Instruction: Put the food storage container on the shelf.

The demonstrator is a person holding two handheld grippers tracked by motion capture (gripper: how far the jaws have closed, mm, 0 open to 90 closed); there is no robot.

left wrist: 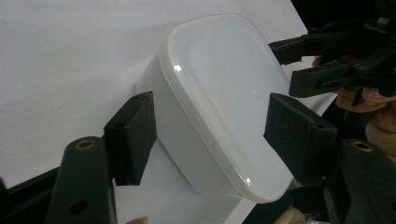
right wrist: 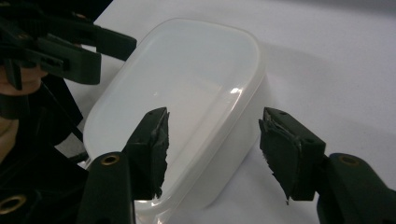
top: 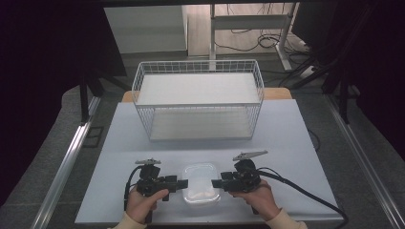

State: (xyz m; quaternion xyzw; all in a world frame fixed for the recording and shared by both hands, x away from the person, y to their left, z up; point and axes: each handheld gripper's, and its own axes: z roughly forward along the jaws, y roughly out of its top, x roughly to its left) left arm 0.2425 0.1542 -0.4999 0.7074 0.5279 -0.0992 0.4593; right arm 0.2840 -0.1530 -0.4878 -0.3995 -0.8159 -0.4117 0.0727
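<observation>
**Q:** Status of the container?

**A:** The white lidded container [top: 200, 185] sits flat on the table [top: 282, 129], at the near edge, between my two grippers. It has not been lifted. I judge the work to be at the grasp stage: approach done, grip not yet made, and any lift and transfer remain. The likely destination is the wire basket [top: 198, 102] standing well apart at the far side; that is my judgement only.

**Q:** Gripper states?

**A:** My left gripper [left wrist: 210, 135] brackets one short end. Its jaws stand apart, one over the lid and one beside the wall, neither pressing. My right gripper [right wrist: 212, 149] brackets the opposite end the same way: jaws apart, no pad contact that I can confirm. Nothing is held.

**Q:** Describe the container.

**A:** Rectangular with rounded corners, translucent white plastic. The lid is smooth, glossy and seated fully all round. Contents cannot be determined through the walls.
</observation>
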